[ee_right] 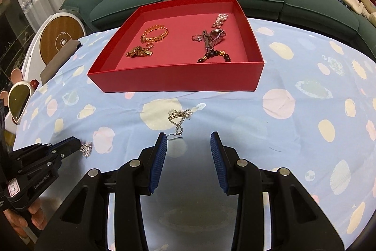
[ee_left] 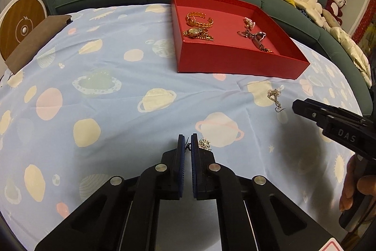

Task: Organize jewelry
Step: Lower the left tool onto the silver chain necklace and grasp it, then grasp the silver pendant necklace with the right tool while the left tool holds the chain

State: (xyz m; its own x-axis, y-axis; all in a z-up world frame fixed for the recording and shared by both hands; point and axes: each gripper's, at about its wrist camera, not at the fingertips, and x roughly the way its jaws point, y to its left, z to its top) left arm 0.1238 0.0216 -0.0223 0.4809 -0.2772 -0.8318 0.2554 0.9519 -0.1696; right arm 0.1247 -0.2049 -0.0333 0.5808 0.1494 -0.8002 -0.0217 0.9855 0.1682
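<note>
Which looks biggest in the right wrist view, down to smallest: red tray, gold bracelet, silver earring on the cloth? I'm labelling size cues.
1. Red tray, by far the largest.
2 and 3. Gold bracelet and silver earring look alike; the earring lies nearer the camera, so I won't rank them.

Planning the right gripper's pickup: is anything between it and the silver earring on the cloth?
Nothing visible. The right gripper stands open, and the earring lies on bare cloth just ahead of its fingers.
</note>
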